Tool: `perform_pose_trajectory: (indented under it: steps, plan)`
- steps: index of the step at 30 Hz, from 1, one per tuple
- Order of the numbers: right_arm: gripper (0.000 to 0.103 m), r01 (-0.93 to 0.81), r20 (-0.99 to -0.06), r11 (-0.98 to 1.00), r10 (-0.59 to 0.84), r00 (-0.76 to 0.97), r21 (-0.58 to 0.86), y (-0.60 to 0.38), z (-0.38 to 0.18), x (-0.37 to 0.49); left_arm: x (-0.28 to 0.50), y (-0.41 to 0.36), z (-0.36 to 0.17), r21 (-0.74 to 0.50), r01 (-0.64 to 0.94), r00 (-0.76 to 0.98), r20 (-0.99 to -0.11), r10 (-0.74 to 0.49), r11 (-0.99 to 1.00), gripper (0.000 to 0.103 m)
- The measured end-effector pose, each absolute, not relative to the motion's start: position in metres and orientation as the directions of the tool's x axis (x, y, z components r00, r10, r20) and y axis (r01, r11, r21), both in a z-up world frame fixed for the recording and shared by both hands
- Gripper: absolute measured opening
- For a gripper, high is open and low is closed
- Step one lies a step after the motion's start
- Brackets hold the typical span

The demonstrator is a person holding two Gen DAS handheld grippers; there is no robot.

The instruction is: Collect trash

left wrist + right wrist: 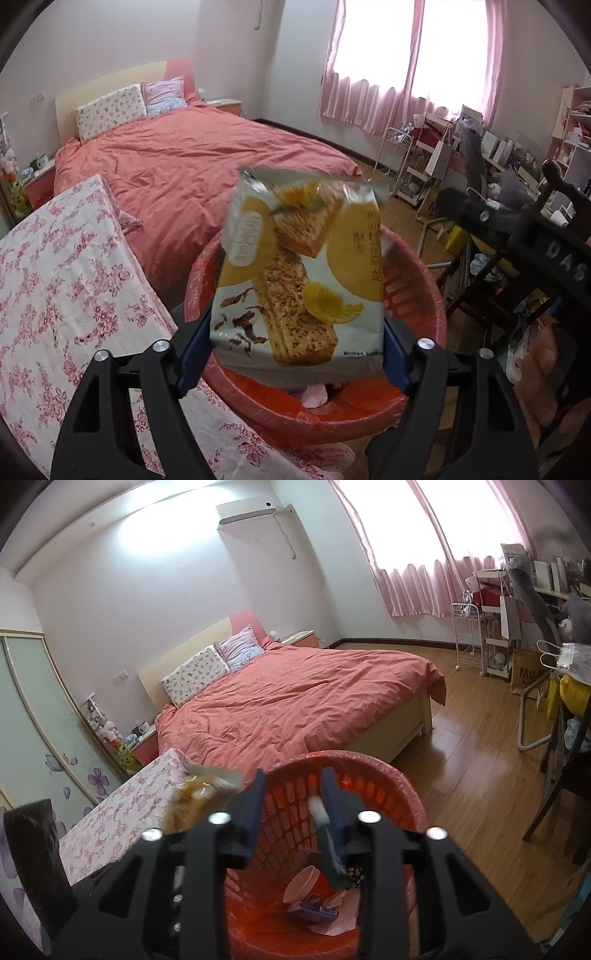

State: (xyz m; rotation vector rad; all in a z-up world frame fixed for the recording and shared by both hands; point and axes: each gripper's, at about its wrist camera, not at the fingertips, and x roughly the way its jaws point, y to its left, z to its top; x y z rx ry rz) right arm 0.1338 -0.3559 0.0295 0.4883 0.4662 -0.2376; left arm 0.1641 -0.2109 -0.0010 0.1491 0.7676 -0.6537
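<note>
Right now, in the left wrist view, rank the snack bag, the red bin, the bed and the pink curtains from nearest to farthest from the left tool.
1. Snack bag: between the fingers of the left tool, above the bin.
2. Red bin: directly below and just ahead.
3. Bed: beyond the bin, upper left.
4. Pink curtains: far wall, upper right.

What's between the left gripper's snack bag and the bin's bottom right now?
Only air: in the left wrist view the snack bag, between the left gripper fingers, hangs over the open red bin.
</note>
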Motion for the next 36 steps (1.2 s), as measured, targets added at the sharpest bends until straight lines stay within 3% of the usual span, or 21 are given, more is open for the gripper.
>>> perform_pose_trajectory:
  steps: [11, 20, 29, 36]
  plan:
    - [0.073, 0.360, -0.465, 0.856, -0.164, 0.870, 0.371, -0.347, 0.037, 0.109, 0.160, -0.187, 0.000, -0.104, 0.539, 0.556, -0.701, -0.446, 0.836, 0.083]
    - [0.096, 0.375, -0.428, 0.888, -0.239, 0.872, 0.266, -0.304, 0.059, 0.069, 0.129, -0.127, 0.029, -0.079, 0.449, 0.671, -0.627, -0.394, 0.890, 0.091]
    - [0.098, 0.398, -0.360, 0.914, -0.347, 0.866, 0.077, -0.237, 0.082, 0.017, 0.069, -0.063, 0.051, -0.035, 0.320, 0.801, -0.524, -0.290, 0.947, 0.100]
    - [0.098, 0.291, -0.347, 0.954, -0.251, 0.904, 0.067, -0.196, 0.084, -0.022, 0.028, -0.019, 0.046, -0.043, 0.173, 0.840, -0.515, -0.170, 0.984, 0.101]
